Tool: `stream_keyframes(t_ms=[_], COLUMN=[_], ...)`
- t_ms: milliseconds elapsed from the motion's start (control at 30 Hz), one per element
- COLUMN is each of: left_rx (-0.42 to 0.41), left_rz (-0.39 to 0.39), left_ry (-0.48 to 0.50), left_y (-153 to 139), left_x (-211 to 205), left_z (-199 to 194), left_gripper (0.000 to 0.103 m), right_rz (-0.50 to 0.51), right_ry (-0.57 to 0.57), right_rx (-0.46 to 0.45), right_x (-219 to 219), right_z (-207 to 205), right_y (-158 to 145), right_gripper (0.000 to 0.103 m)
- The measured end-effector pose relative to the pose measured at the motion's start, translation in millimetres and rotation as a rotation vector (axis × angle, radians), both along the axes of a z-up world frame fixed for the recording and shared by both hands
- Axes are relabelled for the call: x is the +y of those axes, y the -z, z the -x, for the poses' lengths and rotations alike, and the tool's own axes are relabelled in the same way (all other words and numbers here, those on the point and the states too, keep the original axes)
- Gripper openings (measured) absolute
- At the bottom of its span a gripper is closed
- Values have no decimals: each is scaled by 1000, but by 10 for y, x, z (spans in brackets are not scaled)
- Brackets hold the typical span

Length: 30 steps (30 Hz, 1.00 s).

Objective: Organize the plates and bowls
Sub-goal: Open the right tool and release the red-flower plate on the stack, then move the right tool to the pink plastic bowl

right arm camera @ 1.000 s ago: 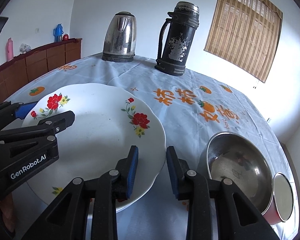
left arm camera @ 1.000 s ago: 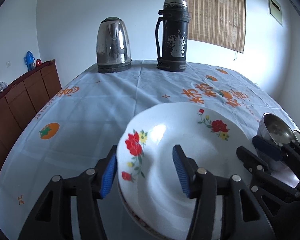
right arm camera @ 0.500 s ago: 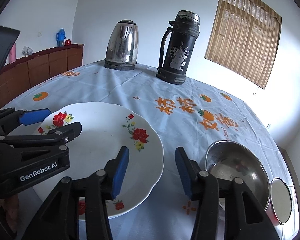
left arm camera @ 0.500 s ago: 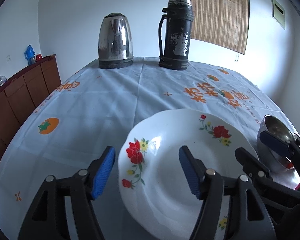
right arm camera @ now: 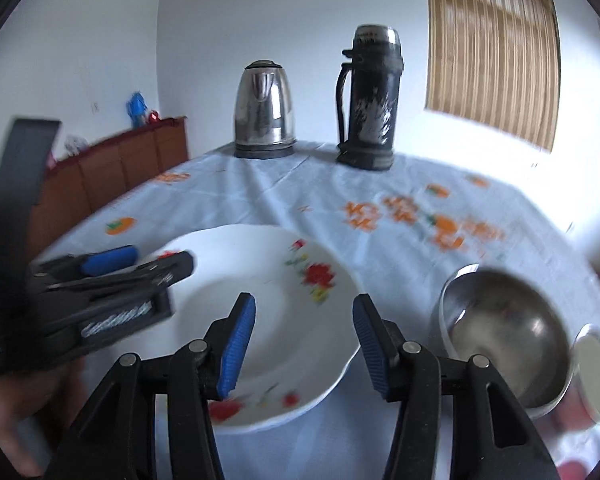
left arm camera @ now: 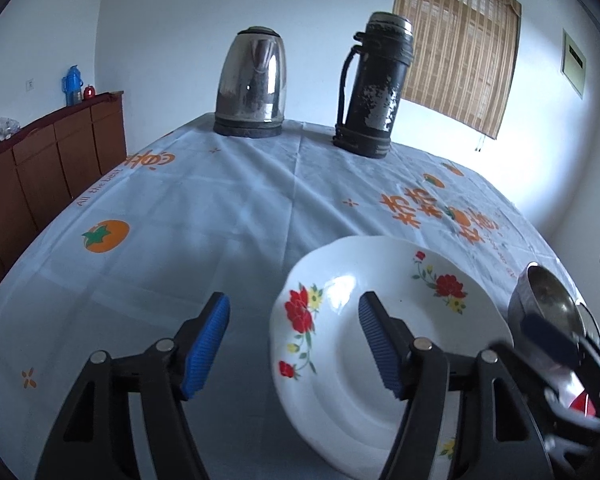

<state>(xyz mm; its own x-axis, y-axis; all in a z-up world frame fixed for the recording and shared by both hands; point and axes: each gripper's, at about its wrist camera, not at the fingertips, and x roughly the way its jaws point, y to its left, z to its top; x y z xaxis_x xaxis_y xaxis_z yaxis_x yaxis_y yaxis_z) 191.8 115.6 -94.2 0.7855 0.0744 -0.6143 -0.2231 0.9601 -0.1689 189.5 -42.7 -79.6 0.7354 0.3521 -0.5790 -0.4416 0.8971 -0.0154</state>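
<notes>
White walls and a reed blind (left arm camera: 458, 46) close the room behind the table, whose pale blue tablecloth (left arm camera: 204, 200) carries orange fruit prints and orange lettering. We see the white plate (left arm camera: 380, 368), glazed and scallop-edged with red and yellow flowers, lying flat on the cloth at the lower right of the left wrist view and lower centre of the right wrist view. In the left view the left gripper (left arm camera: 294, 344) straddles the plate's left rim: its right finger hangs over the plate's well, its left finger over bare cloth, and neither ribbed blue pad presses on the plate. Its jaws stand roughly half open and hold nothing. The right gripper (right arm camera: 304, 344) sits above the plate's near right part, jaws likewise about half open and empty (this view is blurred, so we cannot tell how near the pads come). A steel bowl (right arm camera: 504, 336), shiny and round, rests just right of the plate, touching a smaller metal-rimmed cup (right arm camera: 594, 368). At the far edge stand a steel kettle (left arm camera: 252, 82) and a scuffed black flask (left arm camera: 374, 84)
</notes>
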Motion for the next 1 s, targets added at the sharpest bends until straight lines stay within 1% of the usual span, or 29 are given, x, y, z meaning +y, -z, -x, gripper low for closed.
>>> stream_keyframes(t_ms=[67,167,233,333,467,633,767,900,1000], left_rx=[-17,-40,-40,-28,-26,-22,-14,2,30], left_rz=[9,3,-5,-16,-5,-8,-15,-18,-1], left_ry=[-4,4,14,26,50,149,262,353,412], left_y=[-21,-46,-45,-51,-144,-308,-422,-462,-439], left_x=[17,-6,-42,-109,-269,-678,-1121,-1534,-1801], left_z=[29,61,59,57,203,433,609,751,816], left_gripper=[68,68,68,68,68,68,68,68,68], right_rz=[-11,-24,-39,-34,-15,-3,-10,-23,-22], right_ry=[-12,-27,-48,-60,-62,-29,33,110,159], right_rx=[11,15,20,3,-23,-36,-44,-48,-29], right_x=[-42,-127,-197,-338,-551,-952,-1358,-1785,-2052], right_z=[112,319,451,678,907,1112,1176,1193,1150], right_y=[-23,-91,-152,-257,-337,-378,-403,-416,-358], right_gripper=[53,53,53,53,53,53,53,53,53])
